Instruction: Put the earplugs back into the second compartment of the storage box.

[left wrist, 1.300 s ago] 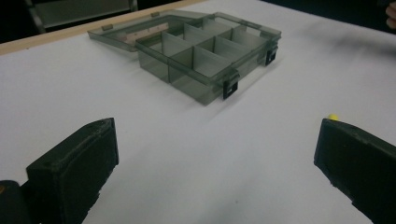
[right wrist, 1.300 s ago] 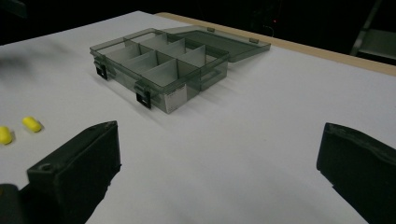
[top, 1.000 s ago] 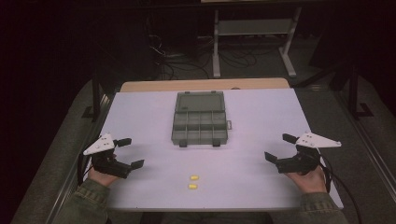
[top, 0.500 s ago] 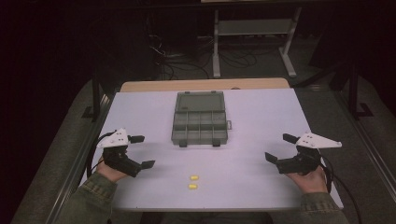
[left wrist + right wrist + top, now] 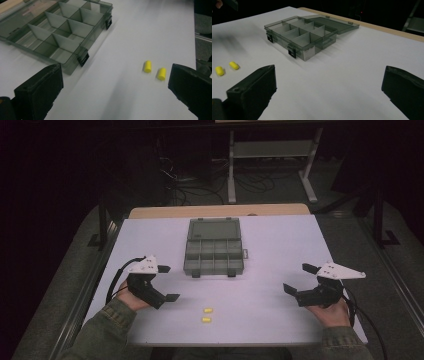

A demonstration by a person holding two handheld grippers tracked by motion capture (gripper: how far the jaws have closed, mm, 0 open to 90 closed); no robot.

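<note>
2 yellow plugs (image 5: pixel 207 310) (image 5: pixel 206 319) lie loose on the table (image 5: pixel 280 240), near the front edge, side by side and just apart; neither is gripped. They sit well short of the box (image 5: pixel 211 256), which lies mid-table w/ lid flipped open flat behind it. As far as I can see, all compartments are bare, so nothing is loaded yet.

Progress, my read: basically at the start. Box is open and ready, plugs unpicked. Left to do: grab each plug, drop it in a compartment, prob close the lid.

Your left gripper (image 5: pixel 167 283) is nearest the plugs, just off to their left, jaws spread wide, nothing between them. In the left gripper view both plugs (image 5: pixel 147 66) (image 5: pixel 162 73) sit close to the right-hand jaw, not centred in the gap, and the box corner (image 5: pixel 82 58) is off to the other side. You'd need to swing the gripper toward the plugs before closing, or you'll clip one and roll it.

Right gripper (image 5: pixel 298 281) is well apart, near the table's right side, jaws also wide, empty. In its view the box (image 5: pixel 302 35) is ahead and the plugs (image 5: pixel 219 71) (image 5: pixel 234 65) are far off at the edge. It looks parked.

Watch out: plugs are small cylinders, likely to roll when nudged. Take one at a time.
</note>
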